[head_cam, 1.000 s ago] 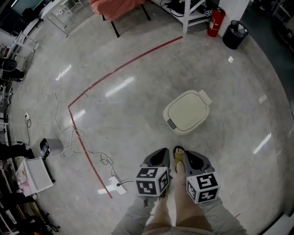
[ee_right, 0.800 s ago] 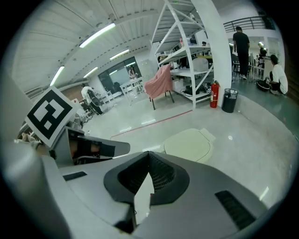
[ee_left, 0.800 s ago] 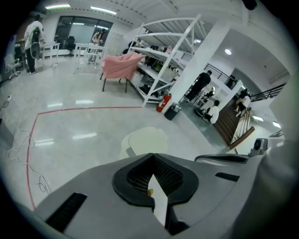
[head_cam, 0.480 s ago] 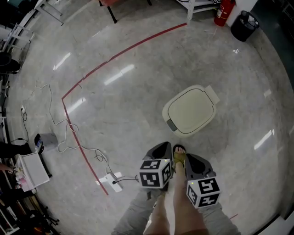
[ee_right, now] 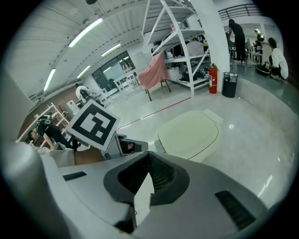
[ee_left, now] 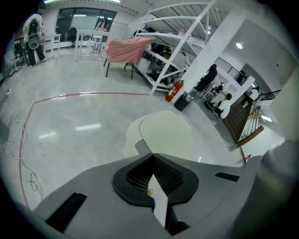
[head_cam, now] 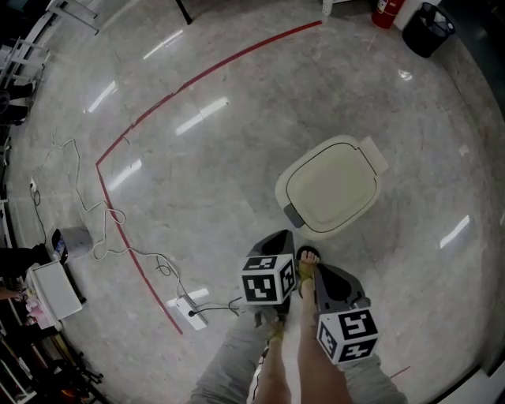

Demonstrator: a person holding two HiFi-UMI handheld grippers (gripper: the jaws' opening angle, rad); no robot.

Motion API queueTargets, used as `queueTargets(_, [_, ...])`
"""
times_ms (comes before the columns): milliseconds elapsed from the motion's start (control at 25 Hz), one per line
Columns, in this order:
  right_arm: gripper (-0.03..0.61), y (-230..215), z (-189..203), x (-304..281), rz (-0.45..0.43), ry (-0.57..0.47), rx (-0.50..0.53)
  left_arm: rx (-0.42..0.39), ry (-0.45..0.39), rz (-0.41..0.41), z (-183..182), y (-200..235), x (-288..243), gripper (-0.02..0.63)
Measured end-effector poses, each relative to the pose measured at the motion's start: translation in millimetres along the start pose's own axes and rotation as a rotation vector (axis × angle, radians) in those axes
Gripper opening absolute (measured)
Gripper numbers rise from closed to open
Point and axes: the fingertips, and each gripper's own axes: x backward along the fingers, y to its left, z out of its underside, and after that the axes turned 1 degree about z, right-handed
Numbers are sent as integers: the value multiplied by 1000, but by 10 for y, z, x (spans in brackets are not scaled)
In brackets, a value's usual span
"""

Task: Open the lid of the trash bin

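Observation:
The cream trash bin stands on the floor with its lid down and a grey pedal at its near side. My left gripper is held low just short of the pedal, jaws closed with nothing in them. My right gripper sits a little nearer to me, to the right, also shut and empty. A sandalled foot shows between them. The bin fills the middle of the left gripper view beyond the left gripper. In the right gripper view the bin lies ahead of the right gripper.
A red tape line crosses the floor at left, beside loose cables and a power strip. A black bin stands at the far right. White shelving and a table with pink cloth lie beyond.
The person has stepped forward: the bin now sits closer and larger in the head view. Both grippers have come nearer to its pedal side. The lid stays down.

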Motion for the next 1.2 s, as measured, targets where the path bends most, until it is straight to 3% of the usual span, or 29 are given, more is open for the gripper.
queueTargets(480, [-3, -114, 305, -240, -11, 41, -44, -33, 45, -36, 33, 216, -592, 6])
queueTargets(1200, [-3, -32, 335, -246, -23, 46, -40, -21, 40, -30, 43, 284, -639, 6])
